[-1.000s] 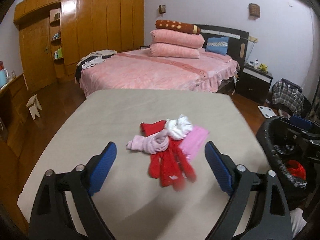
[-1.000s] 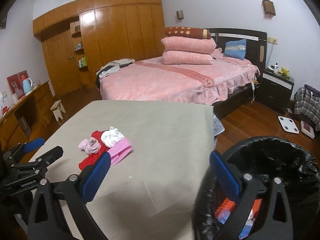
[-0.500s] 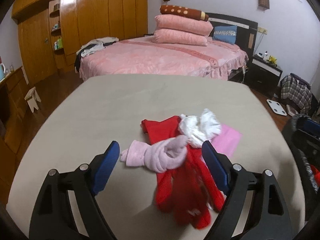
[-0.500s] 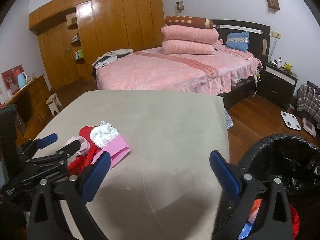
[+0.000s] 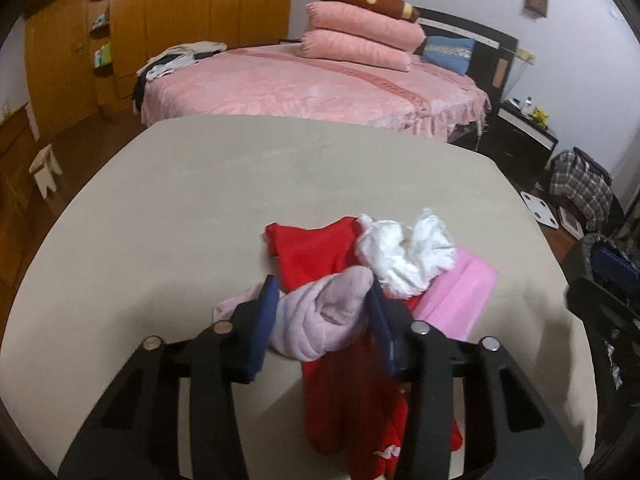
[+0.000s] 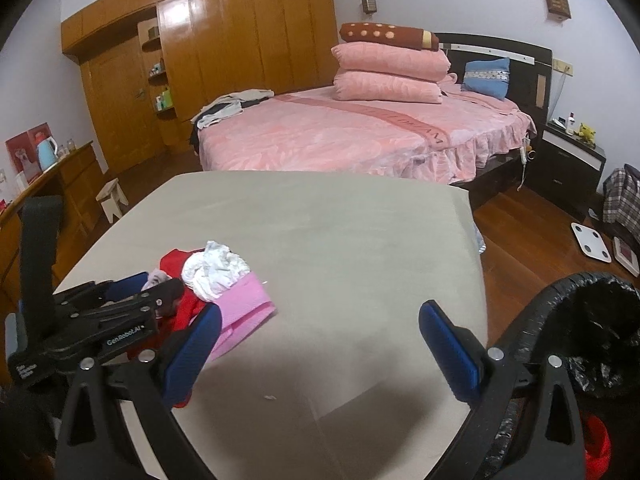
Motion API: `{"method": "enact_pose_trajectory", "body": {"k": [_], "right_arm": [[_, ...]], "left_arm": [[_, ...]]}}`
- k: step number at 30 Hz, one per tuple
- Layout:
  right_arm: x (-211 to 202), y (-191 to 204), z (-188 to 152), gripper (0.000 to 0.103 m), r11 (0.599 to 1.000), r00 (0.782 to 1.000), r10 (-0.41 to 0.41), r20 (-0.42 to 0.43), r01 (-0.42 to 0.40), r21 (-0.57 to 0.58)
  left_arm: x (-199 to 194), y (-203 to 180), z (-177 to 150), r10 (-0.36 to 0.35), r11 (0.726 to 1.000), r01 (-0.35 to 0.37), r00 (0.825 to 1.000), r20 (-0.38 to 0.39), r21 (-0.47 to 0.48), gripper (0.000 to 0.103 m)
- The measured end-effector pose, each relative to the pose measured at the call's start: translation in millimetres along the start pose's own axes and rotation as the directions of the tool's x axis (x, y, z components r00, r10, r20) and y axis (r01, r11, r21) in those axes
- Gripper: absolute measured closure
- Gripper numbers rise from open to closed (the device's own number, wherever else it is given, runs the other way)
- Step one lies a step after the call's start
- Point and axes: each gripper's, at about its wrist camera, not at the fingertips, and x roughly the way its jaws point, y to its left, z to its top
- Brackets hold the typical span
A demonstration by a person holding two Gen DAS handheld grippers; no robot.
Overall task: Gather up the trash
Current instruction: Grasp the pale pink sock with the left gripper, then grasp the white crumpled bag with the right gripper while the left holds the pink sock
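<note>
— What's the left gripper (image 5: 320,312) doing?
— Clenching the pale pink roll (image 5: 324,316), lying on red cloth (image 5: 316,252) mid-table (image 5: 200,200).
— The right gripper (image 6: 320,344)?
— Gaping; bin (image 6: 568,300) sitting at its four o'clock.

I am working in a lived-in home bedroom. At twelve o'clock stands a double bed (image 6: 360,136) under a pink spread, with two pink pillows (image 6: 390,76) stacked on it, a brown dotted bolster (image 6: 386,36) on top and a blue cushion (image 6: 486,74) against the dark headboard. A tall wooden wardrobe (image 6: 224,52) with open shelves fills the wall at ten o'clock, and loose clothes (image 6: 232,106) lie on the bed's near corner. At two o'clock sits a dark nightstand (image 6: 572,168) with small bottles on it. On the wooden floor at three o'clock lies a white bathroom scale (image 6: 592,242); a small stool (image 6: 113,198) stands at nine o'clock.
</note>
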Motion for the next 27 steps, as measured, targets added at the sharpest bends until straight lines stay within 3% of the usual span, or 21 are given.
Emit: {"method": "enact_pose_trajectory", "body": {"k": [9, 19, 22, 27], "right_arm": [[6.8, 14.9, 12.0, 0.006, 0.999, 0.999, 0.036, 0.016, -0.036, -0.006], [41.4, 61.4, 28.9, 0.007, 0.993, 0.995, 0.103, 0.004, -0.103, -0.055], [53.5, 73.8, 29.7, 0.011, 0.991, 0.994, 0.107, -0.02, -0.109, -0.081], [78.6, 88.6, 22.2, 0.029, 0.989, 0.991, 0.091, -0.095, -0.102, -0.109]], "left_arm": [[-30.1, 19.6, 3.5, 0.029, 0.998, -0.025, 0.997, 0.073, -0.051, 0.063], [-39.1, 50.7, 6.5, 0.103, 0.993, -0.097, 0.991, 0.084, -0.072, 0.063], [-40.8, 61.8, 6.6, 0.121, 0.99, -0.114, 0.989, 0.087, -0.082, 0.063], [-44.1, 75.2, 6.8, 0.14, 0.987, -0.132, 0.986, 0.087, -0.09, 0.063]]}}
